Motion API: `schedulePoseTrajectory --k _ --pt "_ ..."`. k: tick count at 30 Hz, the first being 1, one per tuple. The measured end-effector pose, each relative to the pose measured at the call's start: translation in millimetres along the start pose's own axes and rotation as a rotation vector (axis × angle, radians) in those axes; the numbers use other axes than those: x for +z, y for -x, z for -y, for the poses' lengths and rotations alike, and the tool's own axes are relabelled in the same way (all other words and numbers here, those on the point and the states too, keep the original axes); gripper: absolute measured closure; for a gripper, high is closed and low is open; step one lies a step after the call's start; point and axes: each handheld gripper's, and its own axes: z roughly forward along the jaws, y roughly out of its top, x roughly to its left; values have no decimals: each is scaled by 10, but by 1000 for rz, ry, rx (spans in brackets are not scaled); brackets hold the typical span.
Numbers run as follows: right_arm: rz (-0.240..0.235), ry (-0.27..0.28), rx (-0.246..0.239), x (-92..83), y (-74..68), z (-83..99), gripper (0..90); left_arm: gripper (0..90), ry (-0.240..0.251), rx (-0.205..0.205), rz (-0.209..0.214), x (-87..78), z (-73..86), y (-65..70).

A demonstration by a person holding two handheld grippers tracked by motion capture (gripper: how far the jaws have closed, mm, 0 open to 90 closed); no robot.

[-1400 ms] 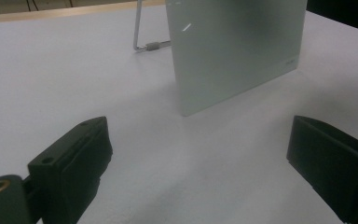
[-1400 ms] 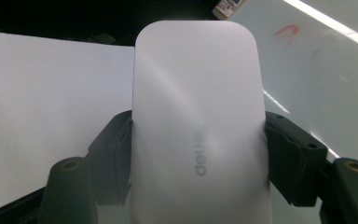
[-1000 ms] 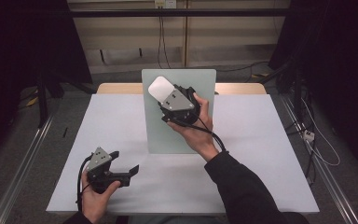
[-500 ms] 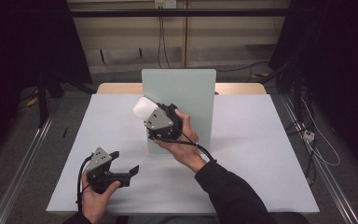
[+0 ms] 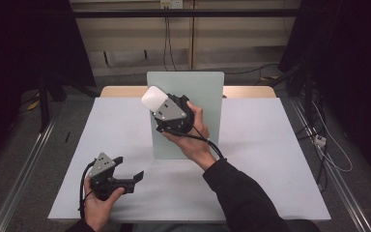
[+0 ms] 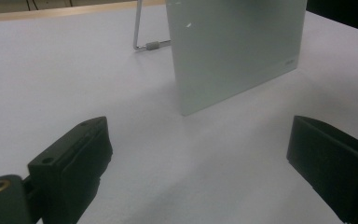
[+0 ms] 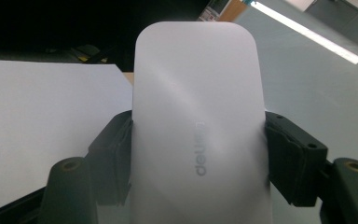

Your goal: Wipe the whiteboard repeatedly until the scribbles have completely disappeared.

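**White eraser held against the board's left edge**

The right gripper (image 5: 160, 107) is raised over the table (image 5: 270, 145), forearm reaching in from the lower right, its jaws clamped on both sides of a white rounded eraser (image 7: 198, 135) — at the upper left of the upright pale-green board (image 5: 203, 96). The left gripper (image 5: 125, 176) rests low near the table's front edge, jaws wide apart — nothing between them.

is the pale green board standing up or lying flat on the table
Standing up, leaning slightly back. The pale green board rests on its lower edge on the table, and a wire stand props it from behind.
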Motion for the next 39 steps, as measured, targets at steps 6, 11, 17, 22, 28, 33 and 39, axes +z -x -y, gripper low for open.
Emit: schedulePoseTrajectory --k 6,11,17,22,28,33,39 --pt "50 7 24 -85 187 7 314 61 5 -4 -2 -5 1 -4" --pt "87 9 34 -139 309 0 314 61 1 2 -3 3 -2 1" --pt "80 12 22 -90 238 -17 315 61 4 -2 -2 3 1 2" --pt "35 10 1 -11 60 -16 315 61 0 2 -2 -3 -2 0" --pt "-36 -2 -7 55 -201 77 314 61 0 0 -1 -1 0 0" --pt "-85 -17 -21 77 -360 170 315 61 0 2 -1 4 2 0" --pt "-96 -6 -24 44 -372 256 314 61 -3 2 -2 1 3 -6"
